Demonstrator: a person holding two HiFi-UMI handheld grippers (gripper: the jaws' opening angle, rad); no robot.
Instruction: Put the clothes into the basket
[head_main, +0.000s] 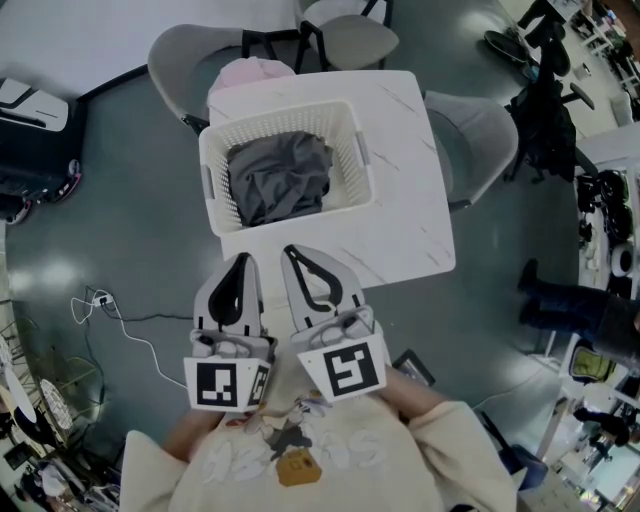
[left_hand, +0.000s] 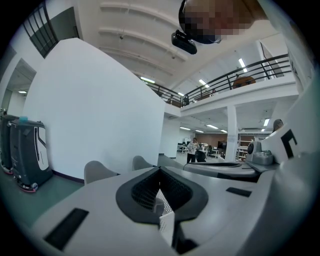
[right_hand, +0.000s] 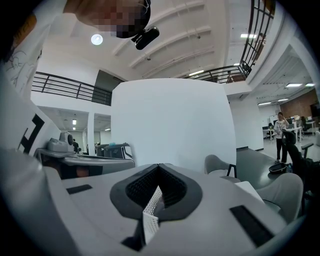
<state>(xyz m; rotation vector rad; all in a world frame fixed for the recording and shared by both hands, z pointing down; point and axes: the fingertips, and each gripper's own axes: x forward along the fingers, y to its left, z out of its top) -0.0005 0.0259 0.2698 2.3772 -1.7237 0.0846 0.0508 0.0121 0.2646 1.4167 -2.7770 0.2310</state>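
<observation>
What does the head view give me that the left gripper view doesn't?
Only the head view: grey clothes lying in the basket, and the table. Only the left gripper view: a balcony railing and a distant standing person. Both: the left gripper, jaws shut on nothing, grey chairs, and a sliver of basket.

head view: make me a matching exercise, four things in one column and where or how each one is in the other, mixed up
Column one
1 grey clothes
2 basket
3 pink item
4 left gripper

Column two
a on the white table
b on a chair beyond the table
c in the basket
d jaws shut, nothing held

Pairs: 1-c, 2-a, 3-b, 4-d
</observation>
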